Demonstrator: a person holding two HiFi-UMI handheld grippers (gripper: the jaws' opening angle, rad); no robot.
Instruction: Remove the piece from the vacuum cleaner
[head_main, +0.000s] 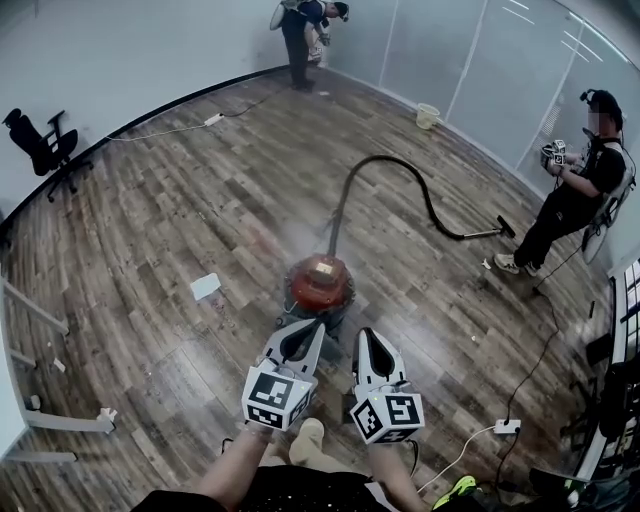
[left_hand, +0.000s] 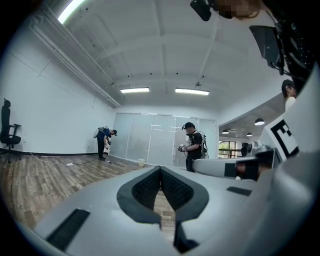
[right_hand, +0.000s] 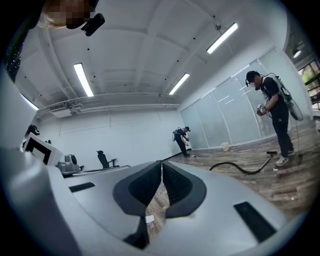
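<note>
A red canister vacuum cleaner stands on the wood floor straight ahead of me. Its black hose arcs up and away to the right and ends in a floor nozzle. The hose also lies on the floor in the right gripper view. My left gripper and right gripper hang side by side just short of the canister, both raised and pointing across the room. The left gripper is shut with nothing between its pads. So is the right gripper.
A small white box lies left of the vacuum. An office chair stands by the left wall. One person bends at the far wall, another stands beside the nozzle. A bucket and a power strip with cable sit on the floor.
</note>
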